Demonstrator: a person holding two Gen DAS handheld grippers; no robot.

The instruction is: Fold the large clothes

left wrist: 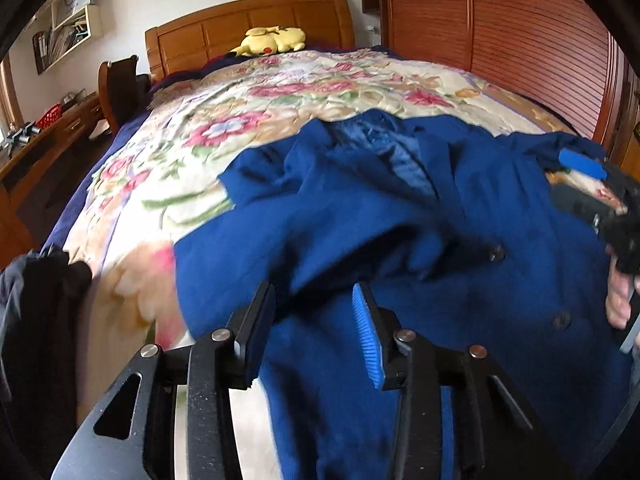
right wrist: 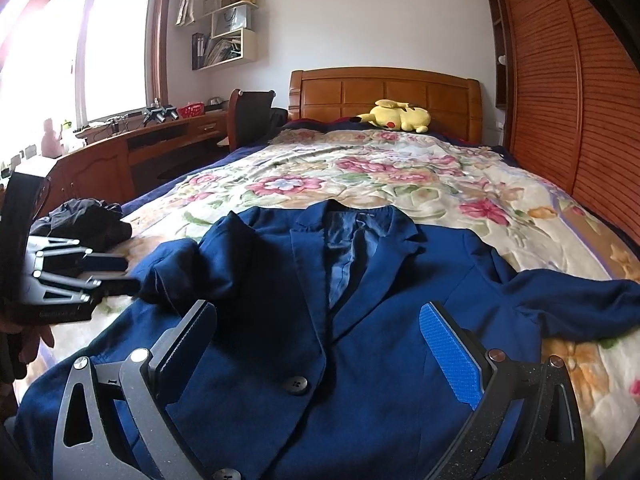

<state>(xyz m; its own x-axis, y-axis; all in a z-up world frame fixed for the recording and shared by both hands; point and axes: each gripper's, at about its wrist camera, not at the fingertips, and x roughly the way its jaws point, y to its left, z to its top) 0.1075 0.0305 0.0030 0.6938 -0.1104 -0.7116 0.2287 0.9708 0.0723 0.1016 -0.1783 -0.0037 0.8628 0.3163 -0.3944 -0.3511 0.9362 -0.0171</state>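
one bed (right wrist: 400, 184) carries everything here, its floral cover giving you a broad flat surface to work on, which seems to be why the coat is laid out there. on it the blue jacket (right wrist: 360, 320) lies face up near the foot end, collar toward the headboard, front closed over the buttons, so the body is already squared for folding. its sleeve (right wrist: 580, 300) on the wardrobe side stretches out flat; the other sleeve (right wrist: 192, 272) is bunched and thrown in across the shoulder, likely the first fold. a dark garment (right wrist: 88, 224) waits in a heap at the bed's edge, well apart from the jacket.

your right gripper (right wrist: 320, 344) hovers over the jacket's front with its jaws wide apart, nothing between them and no cloth pinched. your left gripper (left wrist: 316, 320) sits just beside the bunched sleeve, jaws partly parted and empty, with blue cloth beneath them but not clamped.
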